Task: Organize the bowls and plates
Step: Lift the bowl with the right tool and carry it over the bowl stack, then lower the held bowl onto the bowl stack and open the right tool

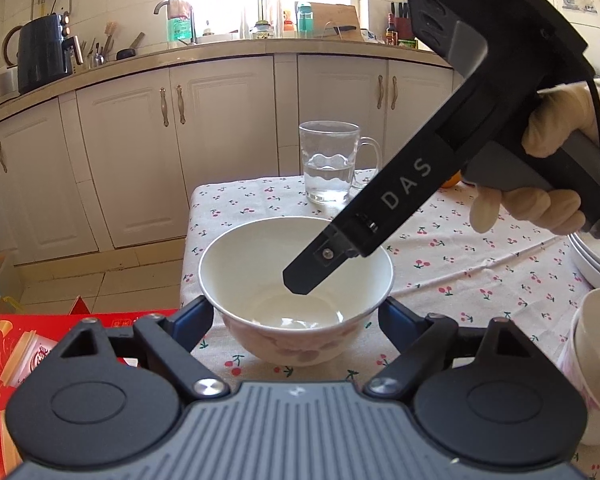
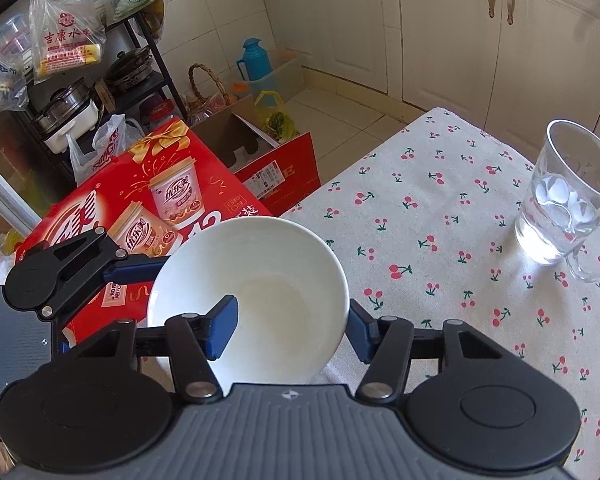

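**Q.** Where is the task's thing, relative to each claw?

**A.** The white round ceramic bowl with pink flowers on its outside (image 1: 260, 264) stands upright on the cherry-print tablecloth (image 1: 460, 248), at the table's near left corner. It lies straight ahead of the left gripper (image 1: 296, 312), whose blue pads (image 1: 198, 314) rest against its two flanks: a clasp across the full width. The right gripper (image 2: 290, 330), held by a cream-gloved hand (image 1: 552, 128), comes down from the right and straddles the bowl's wall, one finger inside and one outside. Whether its pads actually pinch the wall cannot be told.

**Q.** Long axis?

**A.** None; the bowl is round, mouth upward. The left gripper is the lower and more level of the two.

**Q.** Which relation governs the coming move?

**A.** Probably this one: a second white bowl (image 1: 596, 360) stands to the right, well apart, with stacked white plates (image 1: 592, 260) just beyond it. Nesting would call for a lift and a carry rightward.

**Q.** Contents?

**A.** The held bowl is empty save for a glint at its bottom. The clear glass mug (image 1: 328, 164), farther back, holds water in its lower part. The second bowl's interior is not shown.
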A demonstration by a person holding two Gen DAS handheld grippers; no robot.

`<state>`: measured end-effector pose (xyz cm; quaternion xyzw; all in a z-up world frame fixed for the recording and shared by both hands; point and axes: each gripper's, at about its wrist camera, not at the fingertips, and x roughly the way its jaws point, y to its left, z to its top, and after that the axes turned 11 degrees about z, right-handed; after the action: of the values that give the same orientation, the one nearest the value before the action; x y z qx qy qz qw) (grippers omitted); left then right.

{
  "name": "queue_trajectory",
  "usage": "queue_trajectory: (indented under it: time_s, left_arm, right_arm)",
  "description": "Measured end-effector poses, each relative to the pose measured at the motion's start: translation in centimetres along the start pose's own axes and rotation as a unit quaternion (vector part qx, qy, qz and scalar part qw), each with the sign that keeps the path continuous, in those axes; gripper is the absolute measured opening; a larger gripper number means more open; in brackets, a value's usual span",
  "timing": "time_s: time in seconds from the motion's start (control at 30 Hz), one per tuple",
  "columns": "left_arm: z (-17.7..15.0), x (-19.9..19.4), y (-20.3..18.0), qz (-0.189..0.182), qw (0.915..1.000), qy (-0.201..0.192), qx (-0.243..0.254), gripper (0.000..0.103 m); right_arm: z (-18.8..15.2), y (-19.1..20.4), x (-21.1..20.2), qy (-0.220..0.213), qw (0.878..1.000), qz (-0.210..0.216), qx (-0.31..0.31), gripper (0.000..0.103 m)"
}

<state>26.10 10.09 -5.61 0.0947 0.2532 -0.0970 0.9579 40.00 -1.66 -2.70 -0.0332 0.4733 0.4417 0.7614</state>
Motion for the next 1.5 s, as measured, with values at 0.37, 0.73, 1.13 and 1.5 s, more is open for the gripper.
queue_trajectory:
  time_s: [0.37, 0.73, 1.13, 1.5]
  left_arm:
    - [0.6, -4.3, -2.2, -0.017, 0.9994, -0.01, 0.028, 0.089]
    - [0.6, -9.6, -4.8, -0.033, 0.9982, -0.025, 0.044, 0.089]
    - [0.1, -14.0, -8.0, -0.061, 0.9963, -0.036, 0.048, 0.089]
    - [0.0, -14.3, -10.8, -0.099, 0.9933, -0.029, 0.053, 0.089]
  right_arm:
    - [-3.0, 2.6, -4.4, -0.018, 1.0, -0.001, -0.004, 0.063]
    - [-6.8, 6.5, -9.6, -0.042, 0.999, -0.005, -0.017, 0.063]
    - [-11.8, 8.9, -13.7, -0.055, 0.998, -0.013, -0.018, 0.063]
    - [-15.7, 8.7, -16.2, -0.067, 0.997, -0.037, 0.001, 0.063]
